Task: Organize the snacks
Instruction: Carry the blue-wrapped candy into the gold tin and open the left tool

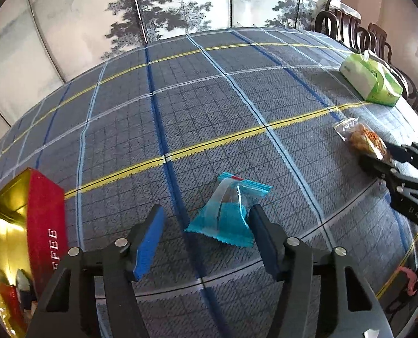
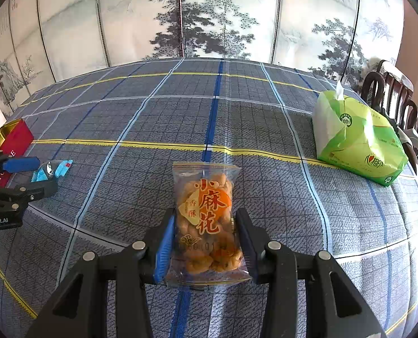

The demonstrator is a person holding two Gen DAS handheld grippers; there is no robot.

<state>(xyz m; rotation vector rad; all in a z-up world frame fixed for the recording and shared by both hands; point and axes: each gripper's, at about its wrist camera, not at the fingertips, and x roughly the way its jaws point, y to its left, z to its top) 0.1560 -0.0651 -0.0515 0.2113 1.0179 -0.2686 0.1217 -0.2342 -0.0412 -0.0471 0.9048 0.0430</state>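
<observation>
A blue and clear snack packet (image 1: pixel 226 214) lies on the checked tablecloth; it also shows at the left of the right wrist view (image 2: pixel 52 169). My left gripper (image 1: pixel 206 219) is open, its right finger (image 1: pixel 261 228) beside the packet's right edge, the packet partly between the jaws. An orange fried-twist snack bag (image 2: pixel 206 219) lies on the cloth between the fingers of my right gripper (image 2: pixel 206 236); both pads touch its sides. The bag also shows at the right of the left wrist view (image 1: pixel 361 138). A red tin with a gold inside (image 1: pixel 26 225) stands open at the left.
A green tissue pack (image 2: pixel 358 138) sits at the right of the table, also visible in the left wrist view (image 1: pixel 372 80). Dark wooden chairs (image 2: pixel 397 95) stand along the right side. A painted folding screen (image 2: pixel 209 14) stands behind the table. The red tin (image 2: pixel 14 140) is far left.
</observation>
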